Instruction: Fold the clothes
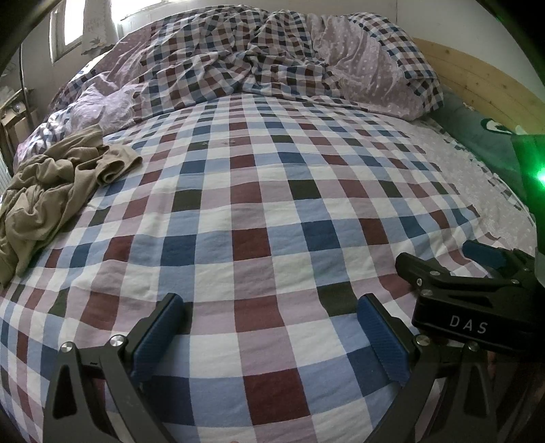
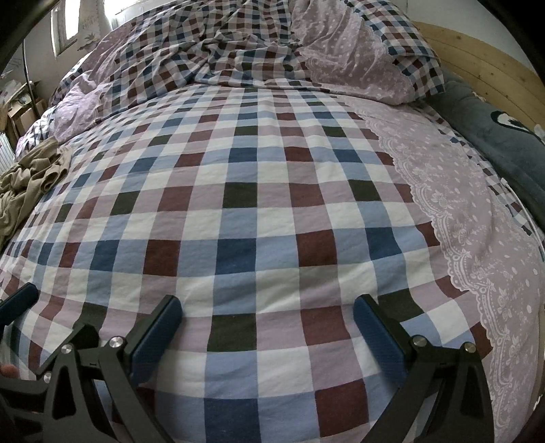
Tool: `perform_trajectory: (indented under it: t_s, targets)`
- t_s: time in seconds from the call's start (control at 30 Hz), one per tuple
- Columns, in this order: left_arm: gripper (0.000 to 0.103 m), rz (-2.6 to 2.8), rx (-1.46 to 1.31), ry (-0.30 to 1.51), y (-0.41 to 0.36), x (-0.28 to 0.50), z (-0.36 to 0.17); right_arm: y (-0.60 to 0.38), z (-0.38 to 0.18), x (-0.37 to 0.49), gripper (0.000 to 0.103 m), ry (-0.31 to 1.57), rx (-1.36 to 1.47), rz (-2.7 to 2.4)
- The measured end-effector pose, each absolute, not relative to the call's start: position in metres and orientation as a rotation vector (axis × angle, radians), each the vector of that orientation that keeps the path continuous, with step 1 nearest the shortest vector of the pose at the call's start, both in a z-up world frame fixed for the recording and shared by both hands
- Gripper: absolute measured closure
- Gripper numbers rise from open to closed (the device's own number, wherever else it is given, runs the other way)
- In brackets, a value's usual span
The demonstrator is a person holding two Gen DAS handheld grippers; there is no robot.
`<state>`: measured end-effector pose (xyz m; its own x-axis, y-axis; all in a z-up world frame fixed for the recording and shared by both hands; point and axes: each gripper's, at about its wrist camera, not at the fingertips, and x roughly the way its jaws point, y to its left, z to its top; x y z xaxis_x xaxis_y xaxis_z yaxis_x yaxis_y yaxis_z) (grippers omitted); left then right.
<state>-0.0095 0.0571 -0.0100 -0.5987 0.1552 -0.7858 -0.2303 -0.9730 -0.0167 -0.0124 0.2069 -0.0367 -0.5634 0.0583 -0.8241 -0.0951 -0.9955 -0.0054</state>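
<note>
Bed (image 1: pixel 259 211) fills both views, covered by a checked sheet in blue, maroon, white and dark green squares, laid mostly flat. Far side is heaped with a rumpled checked duvet (image 1: pixel 218 64), its lilac dotted underside turned up in places. A lilac lace-patterned band (image 2: pixel 470 218) is seen along the right edge of the sheet. Beyond it, far right, a pale wooden headboard (image 1: pixel 477 81) is noted, with a dark teal plush cushion (image 2: pixel 494 143) lying against it. A window (image 1: pixel 66 30) is seen far left, bright with daylight.

Task garment: a tan garment (image 1: pixel 51 184) is found crumpled in a loose heap on the left edge of the bed, unfolded, well apart from both tools. In the right wrist view only its edge (image 2: pixel 30 184) is caught at far left.

Left gripper (image 1: pixel 272 327) is held low over the near part of the sheet, blue-padded fingers (image 1: pixel 155 337) spread wide apart, nothing between them. Right gripper (image 2: pixel 267 327) is held likewise over the near sheet, its jaws wide apart and empty. The two tools are positioned just beside each other: the right gripper's black body, marked "DAS", is seen at near right in the left wrist view.
</note>
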Motion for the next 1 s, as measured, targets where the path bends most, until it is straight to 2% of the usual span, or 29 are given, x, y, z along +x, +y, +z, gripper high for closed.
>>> perform_trajectory:
  t_s: [1.0]
  targets:
    - [0.0,2.629,-1.279,0.118,0.0566,-0.0084,-0.0106,0.2065,-0.0372,-0.0129,0.0,0.061,-1.425,2.699]
